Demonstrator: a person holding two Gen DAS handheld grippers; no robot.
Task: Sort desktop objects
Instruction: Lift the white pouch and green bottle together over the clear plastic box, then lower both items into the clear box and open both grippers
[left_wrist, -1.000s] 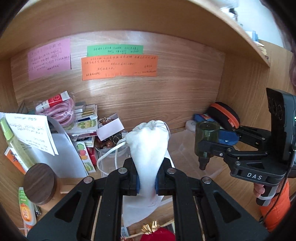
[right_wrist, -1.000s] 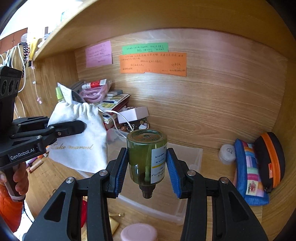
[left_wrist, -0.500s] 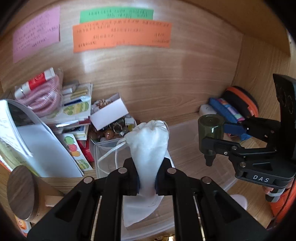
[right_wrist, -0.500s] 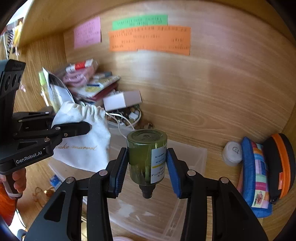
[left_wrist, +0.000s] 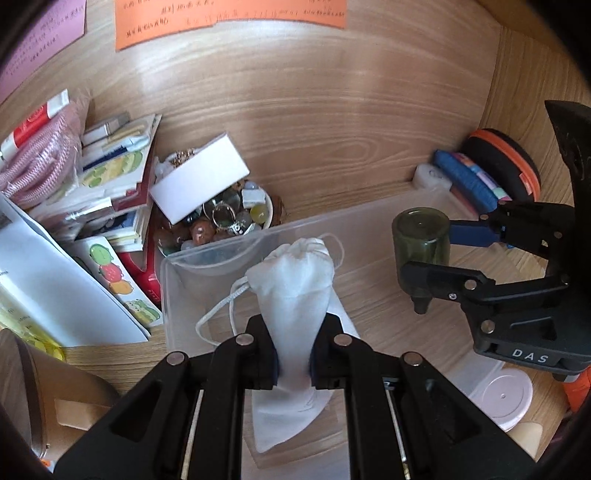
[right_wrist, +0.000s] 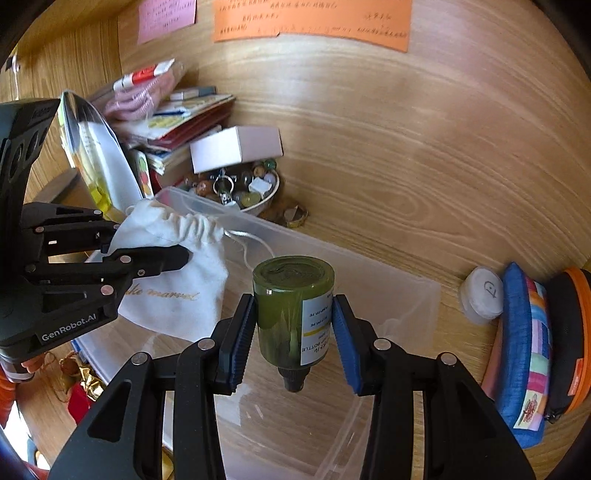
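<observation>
Two grippers are working over one clear plastic bin (right_wrist: 417, 295) that is sitting on the wooden desk against the back panel. The left gripper (left_wrist: 293, 363) is pinching a white drawstring pouch (left_wrist: 295, 280) between its closed jaws, squeezing the cloth near its middle so that the gathered mouth is pointing away from the camera and the bottom corner is drooping toward it. The pouch is hanging over the left part of the bin, its white cord (left_wrist: 221, 310) looping out to the left. In the right wrist view the same pouch (right_wrist: 173, 291) is showing gold lettering on its side.

The right gripper (right_wrist: 293, 328) is clamping a dark green bottle (right_wrist: 291, 314) between its blue pads (right_wrist: 238, 332), holding it upside down with the black nozzle pointing toward the bin floor and the white label facing right. The bottle is hanging over the middle of the bin, well apart from the pouch.

Behind the bin's far left corner a bowl of beads and trinkets (left_wrist: 229, 218) is sitting with a white box (left_wrist: 199, 184) resting on top, beside a stack of booklets (left_wrist: 114, 173). To the right, a blue striped pouch (right_wrist: 524, 354) and a black-and-orange case (right_wrist: 569, 332) are leaning by the side wall, next to a small white round container (right_wrist: 482, 293).
</observation>
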